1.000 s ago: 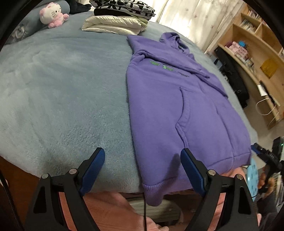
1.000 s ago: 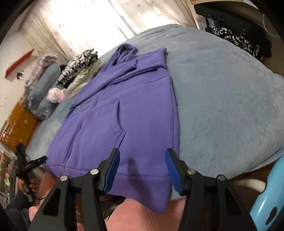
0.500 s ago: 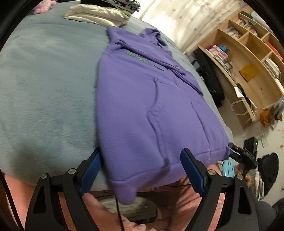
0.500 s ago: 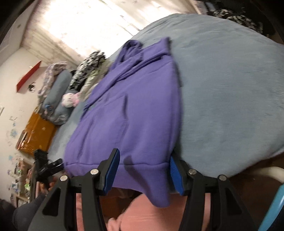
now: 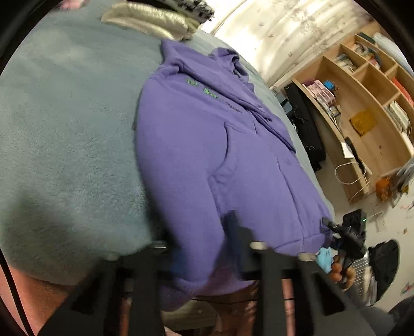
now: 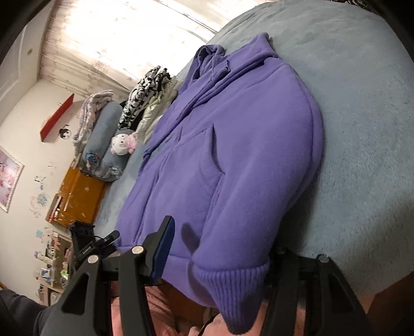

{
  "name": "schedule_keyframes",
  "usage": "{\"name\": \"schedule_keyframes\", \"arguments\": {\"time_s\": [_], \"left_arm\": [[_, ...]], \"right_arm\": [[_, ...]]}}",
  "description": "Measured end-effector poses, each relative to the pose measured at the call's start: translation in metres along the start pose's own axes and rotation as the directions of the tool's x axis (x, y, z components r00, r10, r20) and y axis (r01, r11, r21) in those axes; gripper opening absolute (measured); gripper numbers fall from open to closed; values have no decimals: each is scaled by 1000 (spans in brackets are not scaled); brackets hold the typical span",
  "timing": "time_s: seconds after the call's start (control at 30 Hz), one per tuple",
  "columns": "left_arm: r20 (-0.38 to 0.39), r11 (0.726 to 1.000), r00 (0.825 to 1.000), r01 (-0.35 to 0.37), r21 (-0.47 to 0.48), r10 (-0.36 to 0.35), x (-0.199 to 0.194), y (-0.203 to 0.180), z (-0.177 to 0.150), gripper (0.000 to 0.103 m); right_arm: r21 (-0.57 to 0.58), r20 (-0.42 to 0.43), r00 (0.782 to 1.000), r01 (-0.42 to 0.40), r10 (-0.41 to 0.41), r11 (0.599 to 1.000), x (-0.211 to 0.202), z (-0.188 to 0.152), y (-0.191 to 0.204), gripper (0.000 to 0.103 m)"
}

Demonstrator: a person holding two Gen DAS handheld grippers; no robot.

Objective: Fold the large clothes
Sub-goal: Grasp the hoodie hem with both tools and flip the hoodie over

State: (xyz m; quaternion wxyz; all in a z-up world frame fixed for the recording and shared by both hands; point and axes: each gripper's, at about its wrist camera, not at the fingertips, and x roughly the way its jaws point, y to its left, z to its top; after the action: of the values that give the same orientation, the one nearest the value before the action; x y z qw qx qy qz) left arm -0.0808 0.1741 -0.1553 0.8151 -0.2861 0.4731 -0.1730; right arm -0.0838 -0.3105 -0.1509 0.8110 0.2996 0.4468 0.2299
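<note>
Purple hoodie (image 5: pixel 207 155) lies flat on the bed (image 5: pixel 64 129), hem overhanging; both tools, left (image 5: pixel 207 261) and right (image 6: pixel 217 256), are closing on its 2 hem corners; pinch both layers fully before lifting.

Matt purple fleece hoodie (image 5: pixel 196 160) with ribbed hem on plush blanket (image 5: pixel 64 155).

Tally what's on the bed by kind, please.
Purple hoodie: 1
Stack of folded clothes: 1
Plush toy: 1
Rolled blue bedding: 1
Total: 4
</note>
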Motion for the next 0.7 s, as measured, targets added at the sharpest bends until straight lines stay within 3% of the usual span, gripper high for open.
{"name": "schedule_keyframes", "arguments": {"time_s": [0.07, 0.2, 0.43, 0.7], "left_arm": [[10, 999, 1000, 3, -34, -2, 1, -4, 2, 12], [23, 998, 1000, -18, -55, 19, 0, -15, 6, 10], [31, 1000, 1000, 0, -19, 1, -25, -47, 13, 8], [-6, 999, 999, 42, 27, -42, -60, -76, 3, 8]], "right_arm": [[6, -2, 1000, 13, -13, 1000, -1, -1, -1, 24], [-39, 18, 998, 66, -65, 997, -6, -4, 13, 17], [-158, 72, 996, 71, -60, 985, -31, -4, 56, 14], [-226, 39, 999, 45, -37, 973, -60, -19, 81, 14]]}}
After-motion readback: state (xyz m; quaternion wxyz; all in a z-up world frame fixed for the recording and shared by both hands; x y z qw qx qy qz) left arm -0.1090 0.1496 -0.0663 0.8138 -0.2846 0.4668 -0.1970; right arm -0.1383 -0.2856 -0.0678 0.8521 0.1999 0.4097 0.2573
